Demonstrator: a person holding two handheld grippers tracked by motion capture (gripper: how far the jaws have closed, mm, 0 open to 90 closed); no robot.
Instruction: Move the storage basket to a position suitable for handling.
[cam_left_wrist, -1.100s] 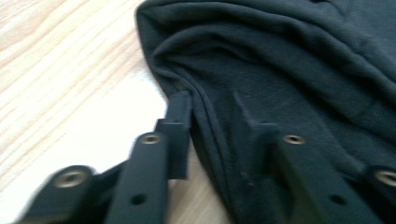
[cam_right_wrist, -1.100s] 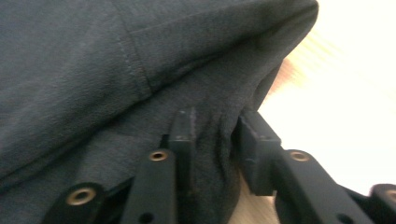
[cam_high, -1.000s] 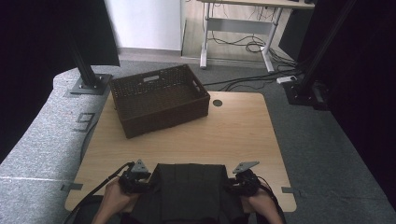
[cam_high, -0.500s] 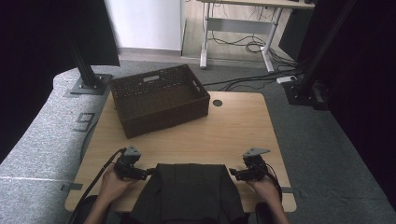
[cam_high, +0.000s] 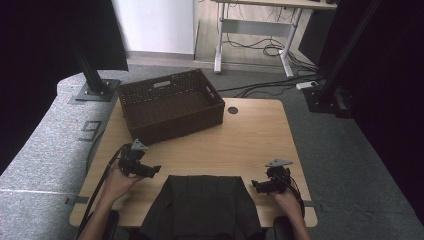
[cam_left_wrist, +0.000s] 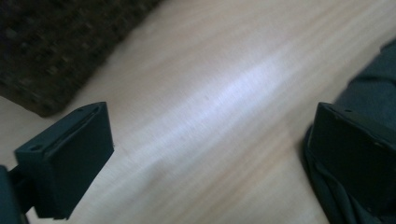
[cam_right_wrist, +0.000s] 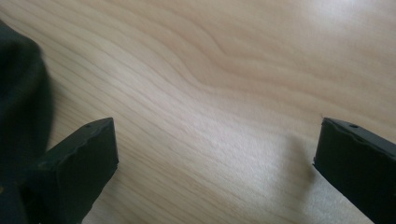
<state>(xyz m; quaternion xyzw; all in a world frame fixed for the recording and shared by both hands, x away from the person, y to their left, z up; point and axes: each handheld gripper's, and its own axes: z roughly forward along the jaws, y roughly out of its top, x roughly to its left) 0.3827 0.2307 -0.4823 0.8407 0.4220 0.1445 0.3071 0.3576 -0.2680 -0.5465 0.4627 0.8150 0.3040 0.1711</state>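
- High view: left hand-held gripper (cam_high: 150, 170) sits low over the counter (cam_high: 250, 140), held from beneath by the person's left hand (cam_high: 117, 181); its jaws point toward the dark folded garment (cam_high: 202, 202) and its grey three-cornered plate faces up.
- Left gripper view: left hand-held gripper (cam_left_wrist: 210, 154) has its jaws spread wide with bare wood between them; the far jaw stands over the edge of the dark folded garment (cam_left_wrist: 369, 93), though contact cannot be told.
- High view: right hand-held gripper (cam_high: 256, 186) is held by the right hand (cam_high: 287, 200) near the counter's front right corner, jaws aimed leftward at the garment's right edge, close beside it.
- Right gripper view: right hand-held gripper (cam_right_wrist: 215, 158) is likewise spread open over bare wood; the garment (cam_right_wrist: 21, 93) lies just beyond its left jaw.
- High view: both forearms enter from the bottom edge, angled outward, one on each side of the garment, which lies at the counter's near edge between the two grippers.
- High view: brown woven basket (cam_high: 172, 107) stands on the far left of the counter, just beyond the left gripper.
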